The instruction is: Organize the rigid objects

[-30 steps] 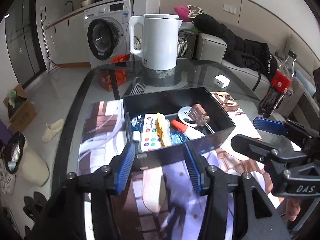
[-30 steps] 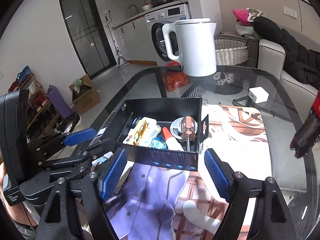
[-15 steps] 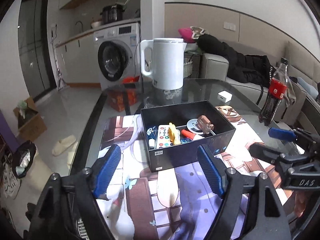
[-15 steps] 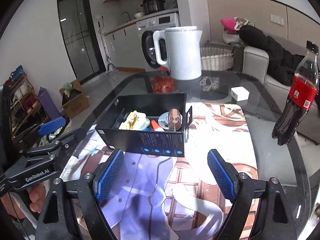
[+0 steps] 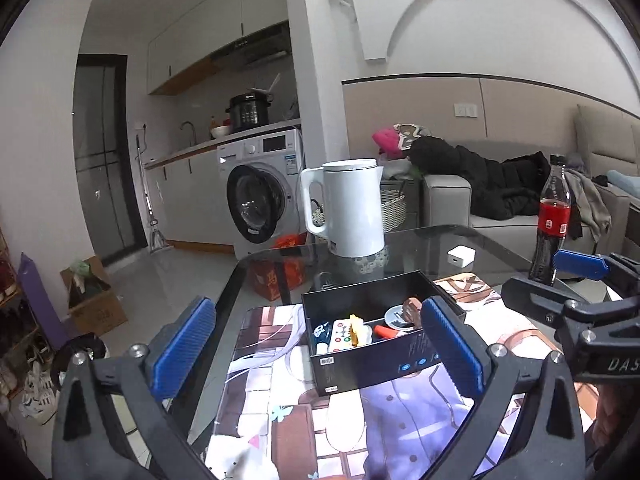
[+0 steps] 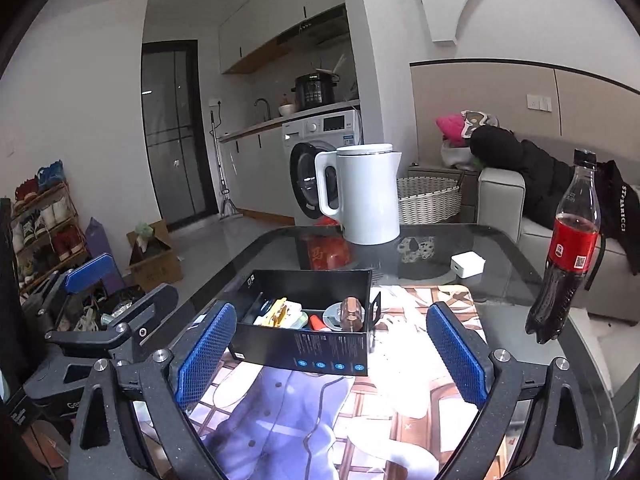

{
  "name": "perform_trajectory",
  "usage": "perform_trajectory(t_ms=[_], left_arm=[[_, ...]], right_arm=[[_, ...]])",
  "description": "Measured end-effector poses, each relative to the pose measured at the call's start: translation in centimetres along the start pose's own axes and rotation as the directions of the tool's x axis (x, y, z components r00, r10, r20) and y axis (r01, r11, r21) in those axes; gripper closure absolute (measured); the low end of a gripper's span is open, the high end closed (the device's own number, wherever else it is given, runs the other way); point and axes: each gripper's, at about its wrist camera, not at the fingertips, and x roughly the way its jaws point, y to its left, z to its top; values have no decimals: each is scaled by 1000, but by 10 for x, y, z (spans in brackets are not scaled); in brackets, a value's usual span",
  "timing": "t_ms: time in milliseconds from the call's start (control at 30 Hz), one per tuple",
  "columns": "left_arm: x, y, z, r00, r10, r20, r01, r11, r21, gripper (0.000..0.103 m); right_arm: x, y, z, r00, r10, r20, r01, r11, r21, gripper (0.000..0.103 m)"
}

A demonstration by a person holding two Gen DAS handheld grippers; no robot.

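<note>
A black open box (image 5: 376, 360) (image 6: 304, 354) stands on a printed mat on the glass table. It holds a white remote with coloured buttons (image 5: 339, 334), a yellow clip (image 5: 357, 330) (image 6: 278, 310), a red-tipped item (image 5: 385, 332), a white disc (image 5: 394, 315) and a brown-handled tool (image 6: 351, 312). My left gripper (image 5: 318, 350) is open and empty, raised in front of the box. My right gripper (image 6: 332, 354) is open and empty, also back from the box. Each gripper shows at the edge of the other's view.
A white kettle (image 5: 352, 208) (image 6: 366, 194) stands at the table's far edge. A cola bottle (image 6: 568, 256) (image 5: 550, 220) stands at the right. A small white charger (image 6: 466, 264) lies behind the mat. The printed mat (image 6: 412, 320) covers the near table.
Both grippers have pulled back and risen away from the box. The left gripper's fingers, which stood close around the box's front wall, have opened wide. The box stays in place.
</note>
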Motion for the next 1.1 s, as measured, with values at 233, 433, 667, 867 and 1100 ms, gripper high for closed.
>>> perform_trajectory(t_ms=[233,433,667,867,1100], left_arm=[[4,7,3,999,1,-42,-3,999,-55,0],[2,9,3,999,-3,-41,0,997,-75,0],[1,9,4,999,-9,-41,6,997,-71,0],[1,9,4,999,-6,-39,3,997,-72,0],[1,8,6,999,-7,-40,4,997,-71,0]], right_arm=[[-2,-5,2,1000,-20,6,19,1000,10,5],[-9,3,1,999,-17,40,18,999,-34,5],[-12,3,2,999,-14,50,16,999,-38,5],[-14,5,2,999,-8,53,10,999,-51,5],[-10,5,3,999,-4,41,6,999,-48,5]])
